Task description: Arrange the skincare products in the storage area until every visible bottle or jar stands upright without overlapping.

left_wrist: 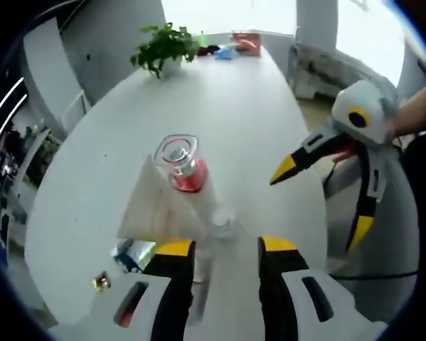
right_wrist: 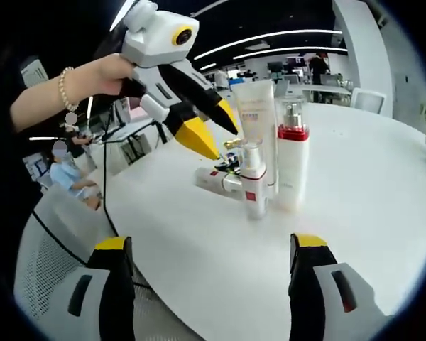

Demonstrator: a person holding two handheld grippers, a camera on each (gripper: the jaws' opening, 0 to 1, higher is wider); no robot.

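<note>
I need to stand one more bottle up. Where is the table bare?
Bare: the white table right of the red-banded pump bottle, and the near edge before the small bottle. Crowded: behind it, where a bottle lies flat under the left gripper.

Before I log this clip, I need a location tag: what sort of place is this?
Most likely an open-plan office. The bottles stand on a long white meeting table, long strip lights run across a dark ceiling, and a mesh office chair sits at the table's edge.
</note>
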